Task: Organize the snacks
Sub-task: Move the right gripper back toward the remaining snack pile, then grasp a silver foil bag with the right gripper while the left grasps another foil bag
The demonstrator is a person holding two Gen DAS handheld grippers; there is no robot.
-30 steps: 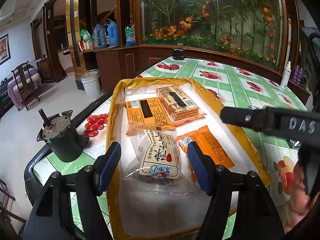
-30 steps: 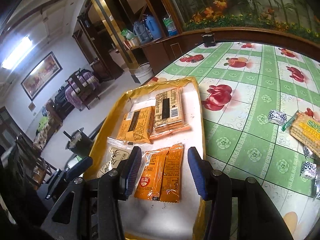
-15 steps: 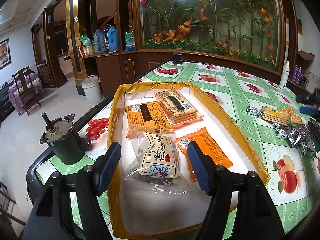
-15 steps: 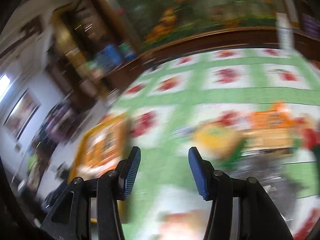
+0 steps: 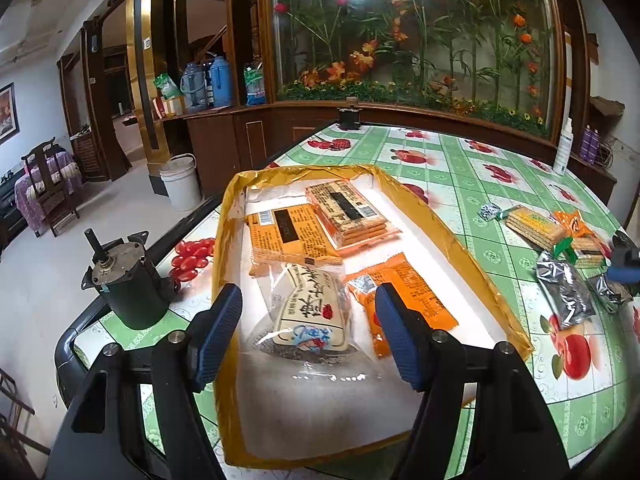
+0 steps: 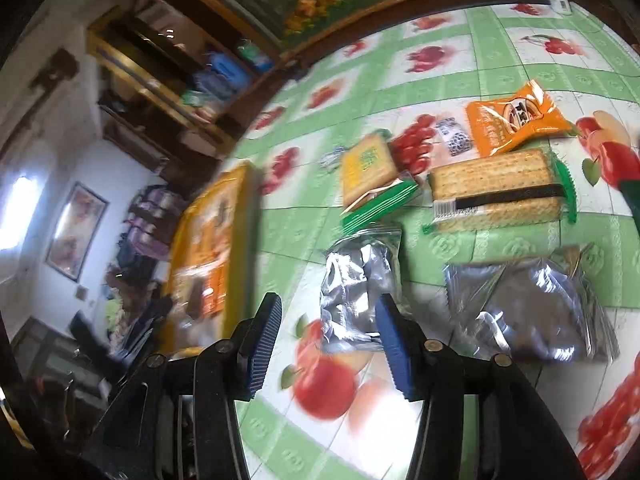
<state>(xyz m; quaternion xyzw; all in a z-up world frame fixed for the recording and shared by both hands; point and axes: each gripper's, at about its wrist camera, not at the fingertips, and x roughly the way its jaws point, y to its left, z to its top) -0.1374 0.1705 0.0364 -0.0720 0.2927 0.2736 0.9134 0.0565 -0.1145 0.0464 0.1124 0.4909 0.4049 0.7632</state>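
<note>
Over the tray (image 5: 440, 236), four packets are framed by the left gripper (image 5: 308, 332), jaws spread and empty. Only the right gripper (image 6: 328, 344), jaws likewise spread, shows silver pouches (image 6: 356, 280) on the table (image 6: 520, 52).

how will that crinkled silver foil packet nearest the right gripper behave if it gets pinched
The crinkled silver foil packet will probably be floppy and light: it lies creased and flat on the tablecloth. Its glossy film may slip between the pads. Contents cannot be seen, so fragility is unclear.

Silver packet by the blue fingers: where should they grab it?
Probably its near end, coming from above. The silver packet lies flat and crinkled on the tablecloth, long way toward the open right gripper, so the raised foil there should pinch easily.
</note>
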